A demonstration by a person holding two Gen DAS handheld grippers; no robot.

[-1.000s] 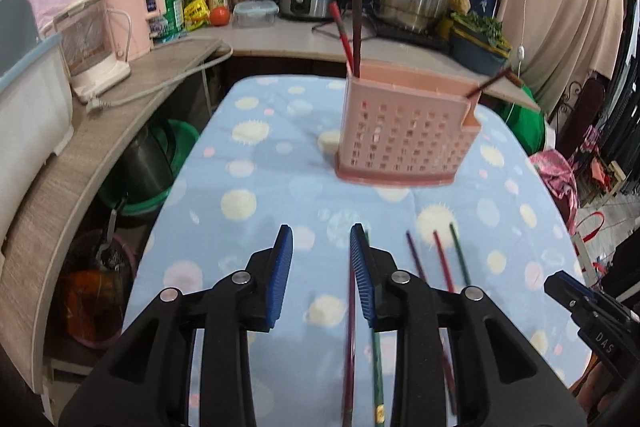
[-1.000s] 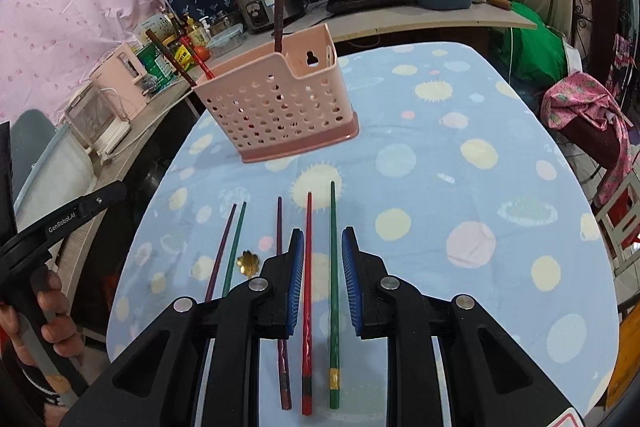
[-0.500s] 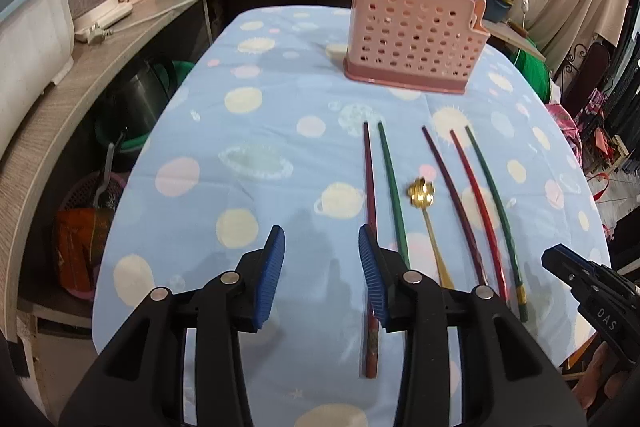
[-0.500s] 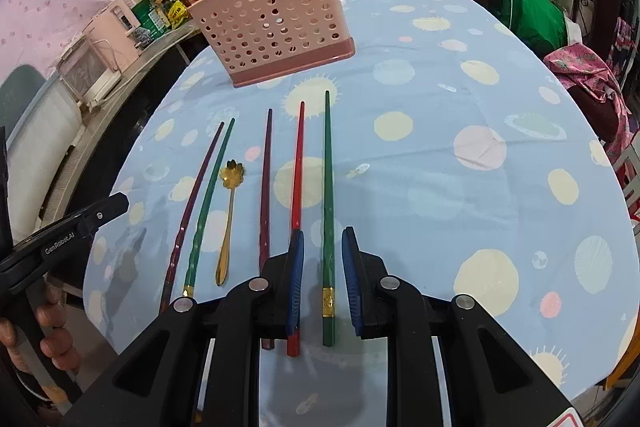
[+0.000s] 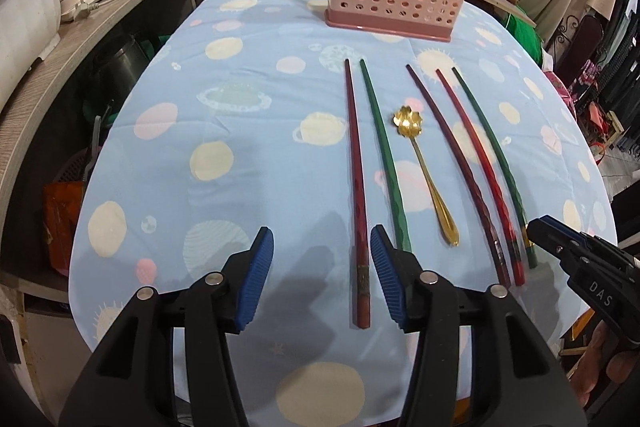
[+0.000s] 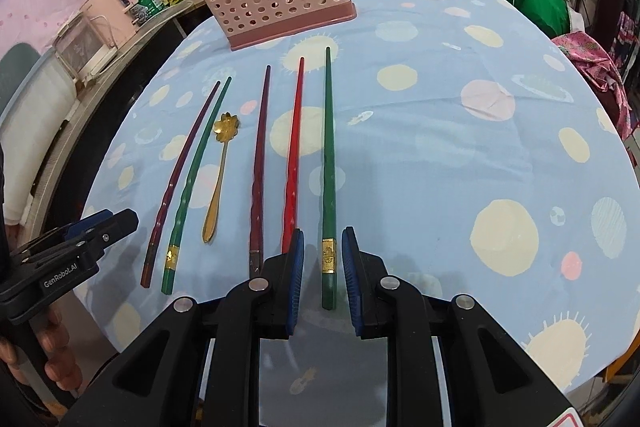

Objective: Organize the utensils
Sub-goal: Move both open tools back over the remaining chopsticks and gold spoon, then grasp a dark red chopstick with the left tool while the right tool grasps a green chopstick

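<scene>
Right wrist: green chopstick [image 6: 329, 163] on the tablecloth [image 6: 440, 147] between the right gripper's [image 6: 322, 281] unclenched, narrowly parted jaws.

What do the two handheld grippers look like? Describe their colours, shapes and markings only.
Both are black plastic clamps with two angular arms, silver round rivets and ribbed blue pads. The left gripper shows white "GenRobot.AI" lettering on its side in the right wrist view. The right gripper shows white "DAS" lettering in the left wrist view. Bare fingers wrap each handle; no sleeve is visible.
</scene>
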